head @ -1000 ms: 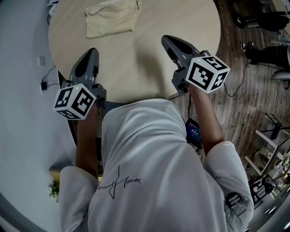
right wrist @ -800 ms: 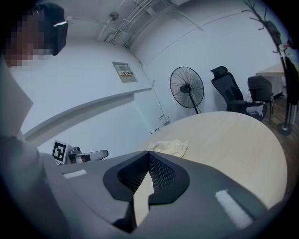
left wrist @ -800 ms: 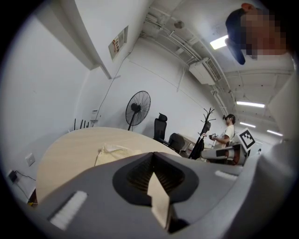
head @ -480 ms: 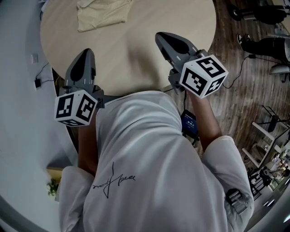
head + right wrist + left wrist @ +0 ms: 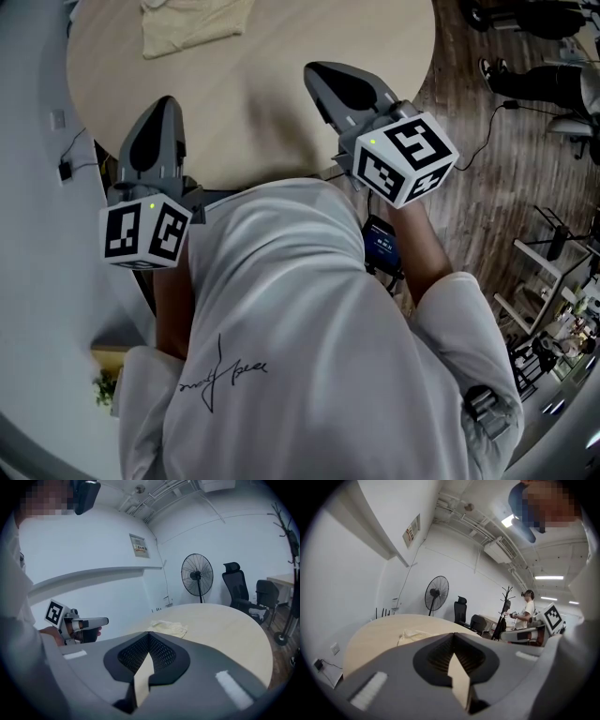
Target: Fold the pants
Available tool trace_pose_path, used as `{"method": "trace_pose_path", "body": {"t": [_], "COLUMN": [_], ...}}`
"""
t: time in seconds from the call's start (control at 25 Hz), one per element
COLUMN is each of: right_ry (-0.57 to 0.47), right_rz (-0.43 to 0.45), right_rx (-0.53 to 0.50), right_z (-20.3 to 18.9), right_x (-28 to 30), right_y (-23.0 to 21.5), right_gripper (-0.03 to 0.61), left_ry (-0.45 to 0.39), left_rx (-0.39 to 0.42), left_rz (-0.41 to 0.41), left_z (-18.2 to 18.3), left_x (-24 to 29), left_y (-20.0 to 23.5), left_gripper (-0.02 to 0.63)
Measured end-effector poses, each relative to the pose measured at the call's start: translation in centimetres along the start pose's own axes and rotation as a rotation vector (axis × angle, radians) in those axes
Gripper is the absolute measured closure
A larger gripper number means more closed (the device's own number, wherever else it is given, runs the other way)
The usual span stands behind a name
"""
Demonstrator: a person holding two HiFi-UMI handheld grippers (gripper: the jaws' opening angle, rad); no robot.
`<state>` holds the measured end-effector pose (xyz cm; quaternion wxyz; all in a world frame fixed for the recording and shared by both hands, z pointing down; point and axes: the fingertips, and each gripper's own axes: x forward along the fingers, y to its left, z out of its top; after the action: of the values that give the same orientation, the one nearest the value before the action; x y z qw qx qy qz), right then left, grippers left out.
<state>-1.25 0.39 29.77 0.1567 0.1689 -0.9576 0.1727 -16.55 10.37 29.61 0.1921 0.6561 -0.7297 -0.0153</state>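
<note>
looking at the cream pants (image 5: 192, 21) lumped up on the far-left part of the round table (image 5: 281, 122), close to its far rim and well apart from both grippers. got the left gripper (image 5: 166, 101) pinched fully shut on nothing. same deal with the right gripper (image 5: 313, 69), closed and empty. both held by the near edge, pointing out across the top. probably a shorter trip for the left one, with the bundle ahead and a touch left of it, versus ahead and well off to the left of the right one. guessing at a long side running roughly left to right across the reach, but hard to call from here. just bare tabletop in between, so loads of room to work. worth minding that far rim and the wall (image 5: 356, 597) beside it.
</note>
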Motion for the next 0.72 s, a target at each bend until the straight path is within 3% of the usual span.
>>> {"method": "trace_pose_path", "body": {"t": [0.72], "right_ry": [0.007], "right_rz": [-0.003], "right_rx": [-0.028], "right_z": [0.04], "right_x": [-0.42], "right_y": [0.21], "right_gripper": [0.583], "left_ry": [-0.006], "left_rx": [-0.037], "left_rz": [0.002], "left_z": [0.49], "left_x": [-0.32], "left_y": [0.38], "left_gripper": [0.56]}}
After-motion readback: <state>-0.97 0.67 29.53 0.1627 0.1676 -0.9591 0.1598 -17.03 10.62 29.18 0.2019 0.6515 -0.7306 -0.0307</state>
